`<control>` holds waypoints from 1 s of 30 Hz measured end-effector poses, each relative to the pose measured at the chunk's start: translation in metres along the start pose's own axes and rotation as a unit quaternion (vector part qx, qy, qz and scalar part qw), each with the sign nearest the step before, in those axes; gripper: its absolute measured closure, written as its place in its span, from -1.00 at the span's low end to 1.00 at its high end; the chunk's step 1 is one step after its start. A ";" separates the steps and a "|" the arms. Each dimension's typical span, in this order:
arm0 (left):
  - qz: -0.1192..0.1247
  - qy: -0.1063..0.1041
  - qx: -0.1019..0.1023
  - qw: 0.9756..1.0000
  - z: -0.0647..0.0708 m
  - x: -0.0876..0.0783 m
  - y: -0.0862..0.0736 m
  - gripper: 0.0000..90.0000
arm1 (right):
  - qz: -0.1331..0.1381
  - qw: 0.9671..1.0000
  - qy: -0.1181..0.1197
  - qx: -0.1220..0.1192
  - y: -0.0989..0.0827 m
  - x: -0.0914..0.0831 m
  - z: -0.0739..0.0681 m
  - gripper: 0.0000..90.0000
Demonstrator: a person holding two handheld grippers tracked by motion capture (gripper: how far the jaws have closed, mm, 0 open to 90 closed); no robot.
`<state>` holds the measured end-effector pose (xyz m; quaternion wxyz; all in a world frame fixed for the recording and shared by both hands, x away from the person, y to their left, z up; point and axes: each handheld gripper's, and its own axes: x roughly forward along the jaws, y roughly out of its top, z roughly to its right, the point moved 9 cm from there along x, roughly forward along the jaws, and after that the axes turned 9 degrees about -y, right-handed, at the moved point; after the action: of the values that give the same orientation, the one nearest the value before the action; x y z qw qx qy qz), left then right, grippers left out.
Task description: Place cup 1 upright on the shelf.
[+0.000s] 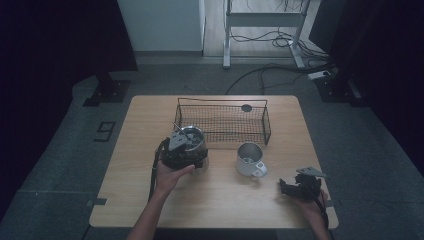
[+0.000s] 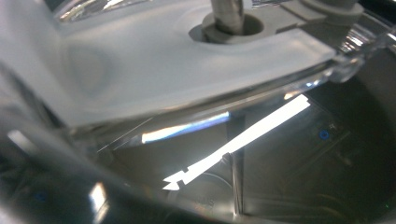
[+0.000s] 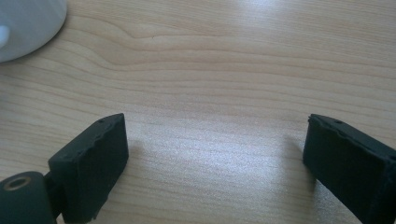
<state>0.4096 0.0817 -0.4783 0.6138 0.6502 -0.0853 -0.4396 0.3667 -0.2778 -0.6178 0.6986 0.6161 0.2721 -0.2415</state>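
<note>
A clear jar [image 1: 194, 138] with a metal fitting on top stands on the wooden table [image 1: 220, 200], just in front of the wire basket [image 1: 222, 122]. My left gripper [image 1: 181, 151] sits right against the jar's near side, and its jaws are hidden. In the left gripper view the jar's clear wall [image 2: 280, 163], a white insert [image 2: 154, 65] and a metal rod [image 2: 227, 14] are very close. My right gripper [image 1: 289, 188] rests low at the table's right front, open over bare wood [image 3: 215, 154]. A white mug [image 1: 250, 160] stands between the two grippers.
The black wire basket holds a small dark round thing [image 1: 246, 107] at its back. The mug's base [image 3: 25, 23] shows at the top left of the right gripper view. Beyond the table stand a metal desk frame [image 1: 262, 20] and floor cables [image 1: 270, 70].
</note>
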 end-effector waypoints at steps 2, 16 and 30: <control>0.001 0.000 -0.001 1.000 0.000 0.000 0.001 -0.91 | 0.000 1.000 0.000 0.000 0.000 0.000 0.000 -0.85; 0.005 0.000 -0.002 1.000 -0.002 0.000 0.009 -0.91 | 0.000 1.000 0.000 0.000 0.000 0.000 0.000 -0.85; 0.007 0.003 0.000 1.000 -0.004 0.001 0.018 -0.91 | 0.000 1.000 0.000 0.001 0.000 0.000 0.000 -0.85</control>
<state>0.4204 0.0801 -0.4637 0.6172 0.6511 -0.0878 -0.4331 0.3668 -0.2776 -0.6178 0.6978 0.6170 0.2717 -0.2420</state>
